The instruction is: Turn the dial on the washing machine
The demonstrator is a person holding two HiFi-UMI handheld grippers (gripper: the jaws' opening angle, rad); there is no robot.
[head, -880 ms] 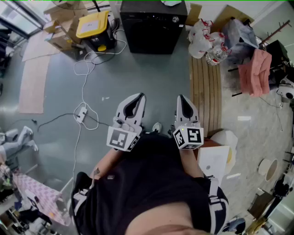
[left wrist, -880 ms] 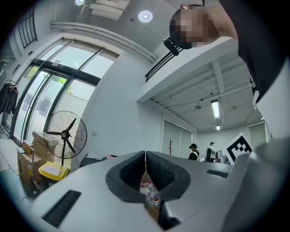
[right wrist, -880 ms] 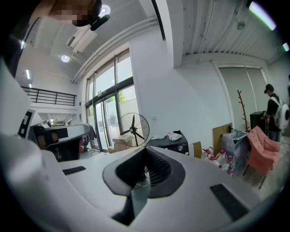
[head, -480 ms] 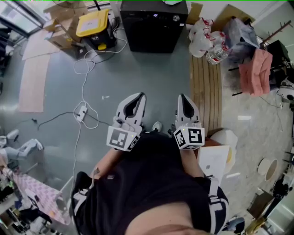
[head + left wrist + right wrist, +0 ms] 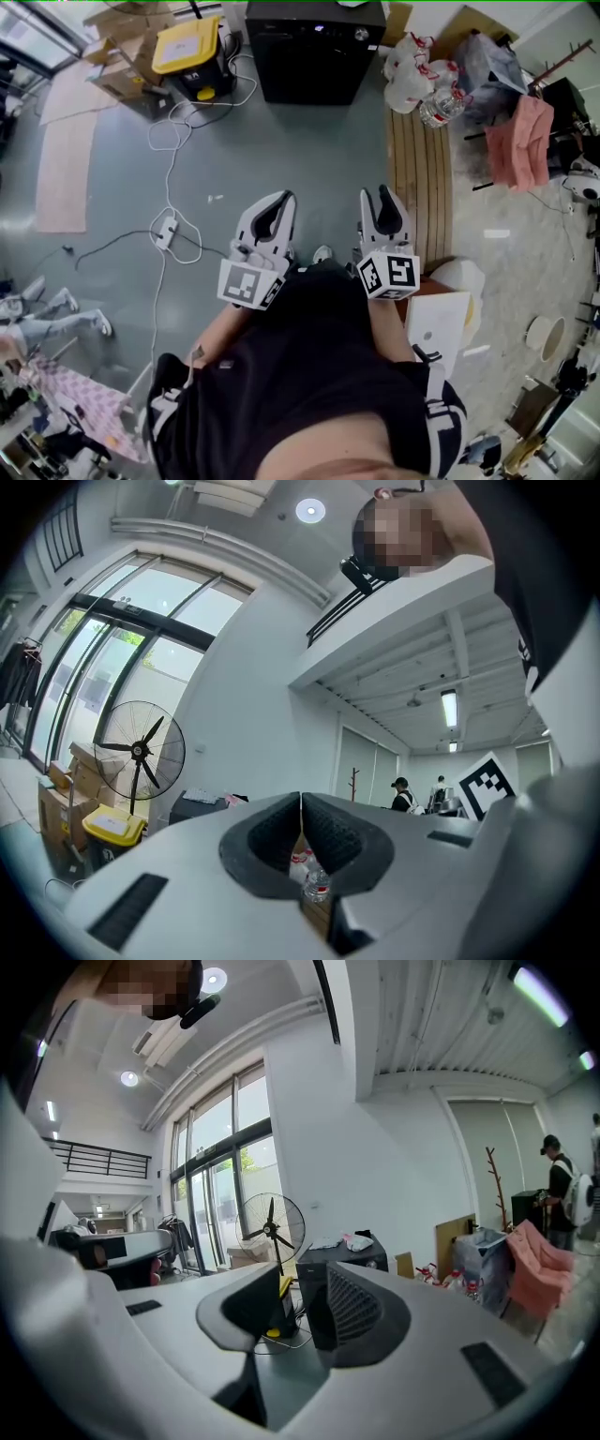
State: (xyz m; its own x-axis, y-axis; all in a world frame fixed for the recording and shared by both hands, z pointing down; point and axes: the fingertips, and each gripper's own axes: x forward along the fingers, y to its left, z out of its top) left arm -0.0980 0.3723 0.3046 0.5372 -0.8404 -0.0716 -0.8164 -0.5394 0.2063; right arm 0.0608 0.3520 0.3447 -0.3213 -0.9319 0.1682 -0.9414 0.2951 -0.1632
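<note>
Right gripper [image 5: 382, 199] has its fingers half apart and empty, left gripper [image 5: 279, 199] has them closed, both far from the washing machine [image 5: 314, 56], whose small, probably stiff dial [image 5: 357, 36] wants pinching across its rim.

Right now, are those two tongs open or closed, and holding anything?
Left tongs: closed, empty.
Right tongs: open, holding nothing.

Yellow-lidded bin [image 5: 190, 49] beside cardboard boxes [image 5: 120, 82] — white cable [image 5: 170, 183] loops across the floor [image 5: 300, 159].
</note>
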